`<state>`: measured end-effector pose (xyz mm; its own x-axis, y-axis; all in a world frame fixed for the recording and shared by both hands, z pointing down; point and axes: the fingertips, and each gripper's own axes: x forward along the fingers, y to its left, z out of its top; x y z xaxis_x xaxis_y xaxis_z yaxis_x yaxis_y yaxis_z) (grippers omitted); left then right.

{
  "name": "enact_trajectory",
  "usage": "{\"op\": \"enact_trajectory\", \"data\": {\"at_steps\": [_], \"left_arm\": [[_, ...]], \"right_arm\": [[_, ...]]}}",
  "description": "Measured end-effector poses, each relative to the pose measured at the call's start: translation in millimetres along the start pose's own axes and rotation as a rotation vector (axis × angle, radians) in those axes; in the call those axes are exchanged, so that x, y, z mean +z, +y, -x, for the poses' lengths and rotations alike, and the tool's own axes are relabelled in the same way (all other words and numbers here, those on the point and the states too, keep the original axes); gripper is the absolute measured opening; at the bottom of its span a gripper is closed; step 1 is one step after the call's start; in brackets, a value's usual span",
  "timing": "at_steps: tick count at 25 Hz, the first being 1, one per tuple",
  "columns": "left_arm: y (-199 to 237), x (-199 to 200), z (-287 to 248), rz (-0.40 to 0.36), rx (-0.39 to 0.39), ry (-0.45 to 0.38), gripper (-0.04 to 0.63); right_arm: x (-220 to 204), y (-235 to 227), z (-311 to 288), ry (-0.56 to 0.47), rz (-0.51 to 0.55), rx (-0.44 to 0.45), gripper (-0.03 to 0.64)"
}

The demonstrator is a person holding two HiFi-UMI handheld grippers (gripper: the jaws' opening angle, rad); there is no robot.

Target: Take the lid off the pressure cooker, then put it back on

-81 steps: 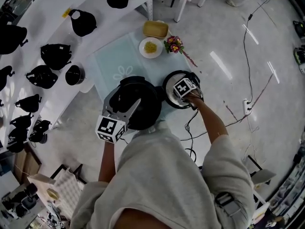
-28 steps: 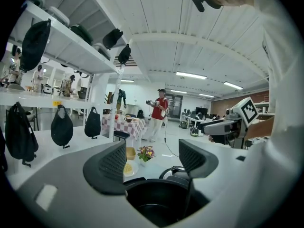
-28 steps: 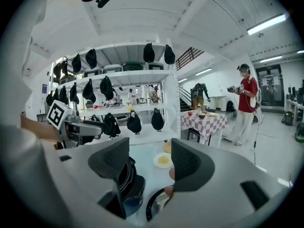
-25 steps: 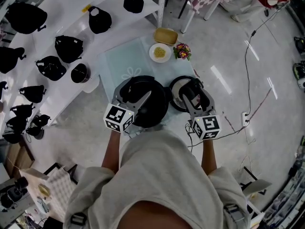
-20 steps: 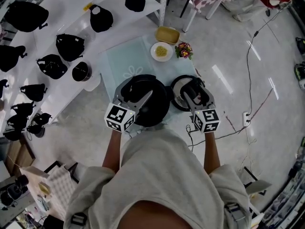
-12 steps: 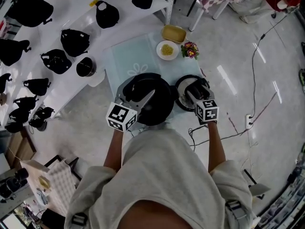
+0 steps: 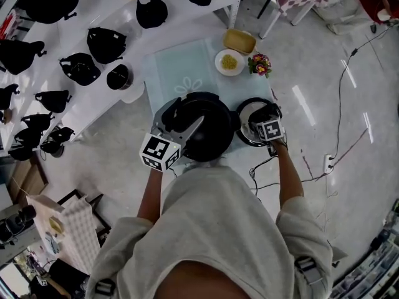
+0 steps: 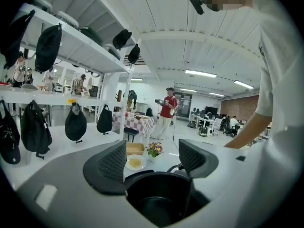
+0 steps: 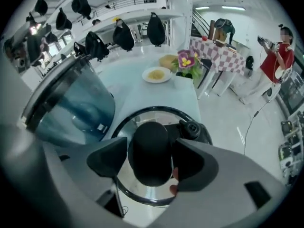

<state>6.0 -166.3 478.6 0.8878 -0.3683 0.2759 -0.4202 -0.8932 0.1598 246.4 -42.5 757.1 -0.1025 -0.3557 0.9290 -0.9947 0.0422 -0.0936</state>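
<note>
The left gripper [image 8: 154,163] hovers at the cooker [image 8: 156,201], fingers apart, while the right gripper [image 9: 151,159] is opening its fingers round the knob [image 9: 150,139] of the lid [image 9: 124,127], likely to refit it.

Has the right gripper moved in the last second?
Yes. In the head view the right gripper has closed in from the lid's near side to sit over it; its jaws are opening, with the knob between them.

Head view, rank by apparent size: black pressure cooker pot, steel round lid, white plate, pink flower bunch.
1. black pressure cooker pot
2. steel round lid
3. white plate
4. pink flower bunch
</note>
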Motion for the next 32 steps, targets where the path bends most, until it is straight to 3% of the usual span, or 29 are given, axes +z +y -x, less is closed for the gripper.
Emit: {"op": "enact_trajectory", "data": {"at_steps": [6,16,32], "left_arm": [[5.8,-3.0,5.9,0.01,0.041,-0.001,0.327],[14.8,-4.5,14.2,0.028,0.082,-0.006,0.327],[30.6,-3.2,32.1,0.02,0.114,-0.019,0.327]], "right_arm": [[-8.9,-6.0,-25.7,0.124,0.031,0.002,0.301],[-9.7,-5.8,-27.9,0.196,0.069,-0.014,0.296],[-8.3,11.0,-6.4,0.182,0.126,0.04,0.27]]}}
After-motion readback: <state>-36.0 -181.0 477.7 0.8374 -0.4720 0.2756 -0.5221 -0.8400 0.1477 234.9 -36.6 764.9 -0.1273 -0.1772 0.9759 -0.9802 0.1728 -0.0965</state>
